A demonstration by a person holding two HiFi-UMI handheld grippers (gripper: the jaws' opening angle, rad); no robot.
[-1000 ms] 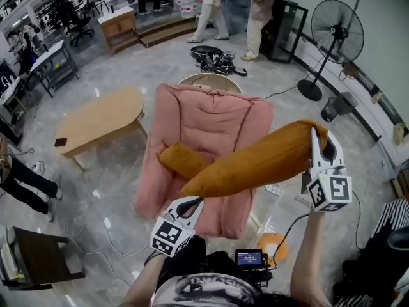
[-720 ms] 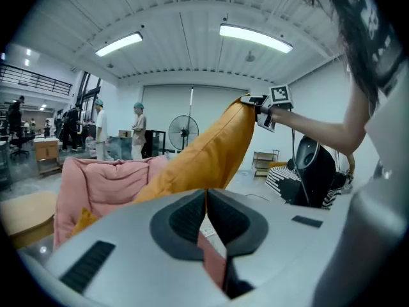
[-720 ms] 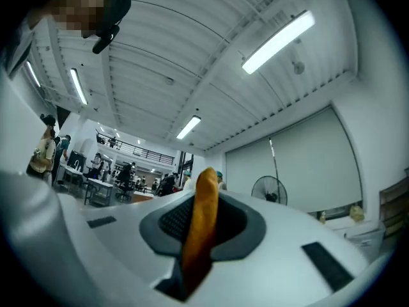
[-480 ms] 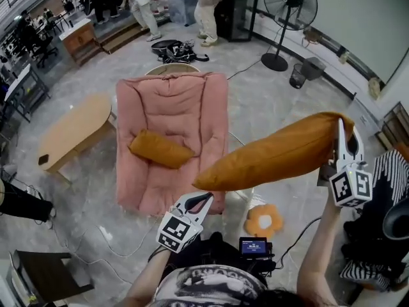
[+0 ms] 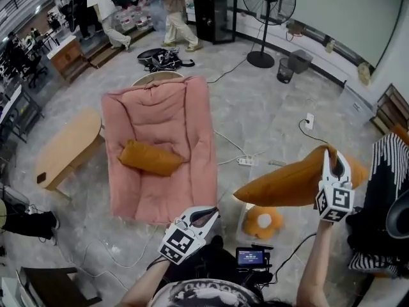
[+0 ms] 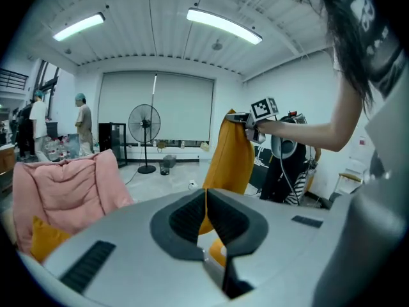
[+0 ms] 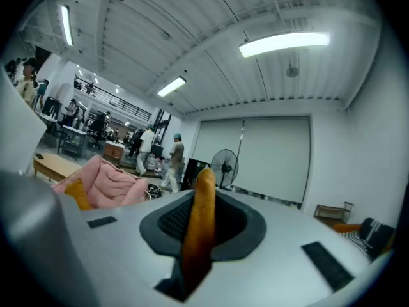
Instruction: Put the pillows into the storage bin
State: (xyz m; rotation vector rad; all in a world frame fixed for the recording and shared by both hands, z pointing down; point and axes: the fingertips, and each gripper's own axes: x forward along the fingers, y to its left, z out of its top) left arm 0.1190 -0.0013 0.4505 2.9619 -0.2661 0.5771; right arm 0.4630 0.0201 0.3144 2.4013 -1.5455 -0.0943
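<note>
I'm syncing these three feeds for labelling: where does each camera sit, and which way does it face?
Head view: on the person's head, looking steeply down at the pink lounger; left forearm, right forearm, left tongs, right tongs show.
Left gripper view: on the left tongs, looking along their shut jaws toward the fan; right forearm shows, holding up the orange pillow.
Right gripper view: on the right tongs, looking along jaws clamped on the pillow toward the lounger; no limb plainly shows.
Shared: lounger, fan, pillow in all three.
</note>
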